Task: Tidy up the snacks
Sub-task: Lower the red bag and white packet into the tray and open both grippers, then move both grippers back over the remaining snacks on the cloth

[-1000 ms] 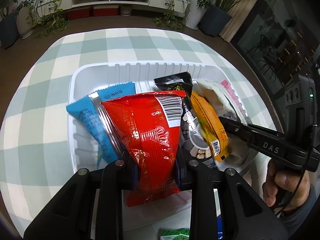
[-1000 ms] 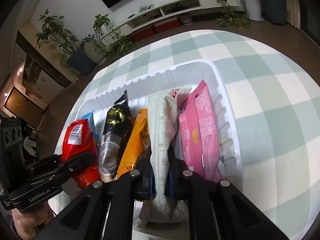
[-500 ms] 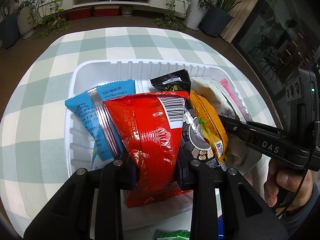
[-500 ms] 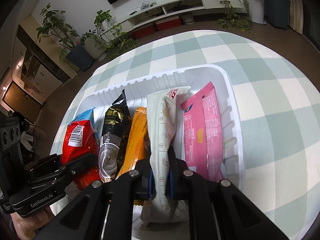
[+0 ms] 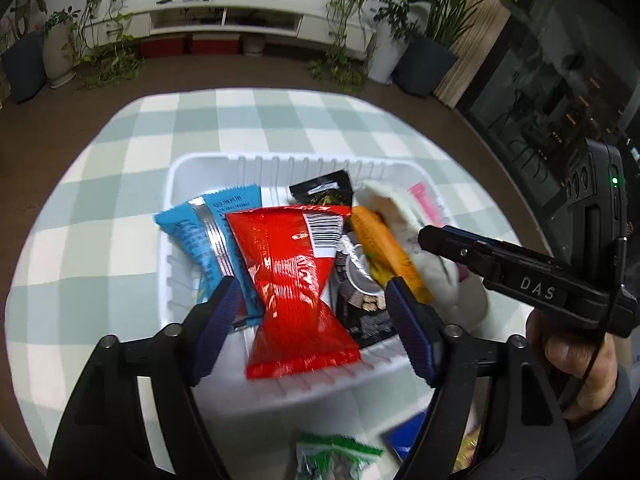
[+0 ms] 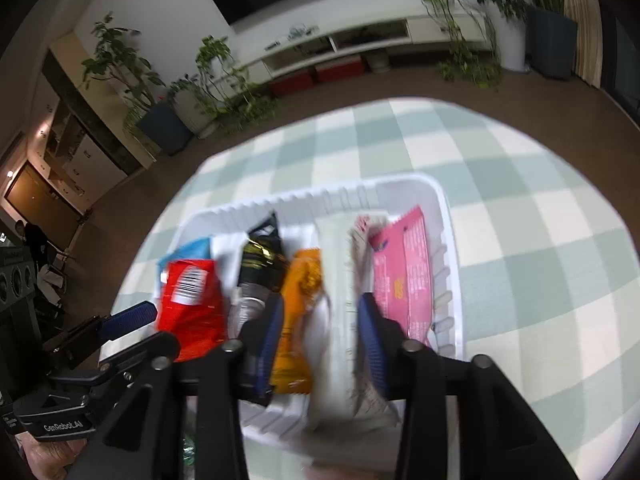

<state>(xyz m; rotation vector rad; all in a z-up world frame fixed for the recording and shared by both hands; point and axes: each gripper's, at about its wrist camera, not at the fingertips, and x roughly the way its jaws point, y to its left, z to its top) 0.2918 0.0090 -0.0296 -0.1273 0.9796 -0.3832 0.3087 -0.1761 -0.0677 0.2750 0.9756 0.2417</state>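
Note:
A white ribbed tray [image 5: 176, 184] [image 6: 452, 236] holds a row of snack packs: blue [image 5: 200, 236], red [image 5: 292, 276] [image 6: 192, 300], black [image 5: 320, 188] [image 6: 260, 264], orange [image 5: 384, 252] [image 6: 300, 312], white [image 5: 400, 208] [image 6: 340, 320] and pink [image 5: 420, 196] [image 6: 404, 272]. My left gripper [image 5: 312, 300] is open, its pads on either side of the red pack and apart from it. My right gripper [image 6: 320, 320] is open around the white pack, which stands between its pads.
The tray sits on a green and white checked tablecloth [image 5: 120, 152] on a round table. A green snack pack [image 5: 332, 456] and a dark blue pack [image 5: 404, 432] lie in front of the tray near me. Plants and a low white cabinet stand beyond the table.
Both grippers have opened and let go: the left released the red pack, the right released the white pack. Both have pulled back and up from the tray.

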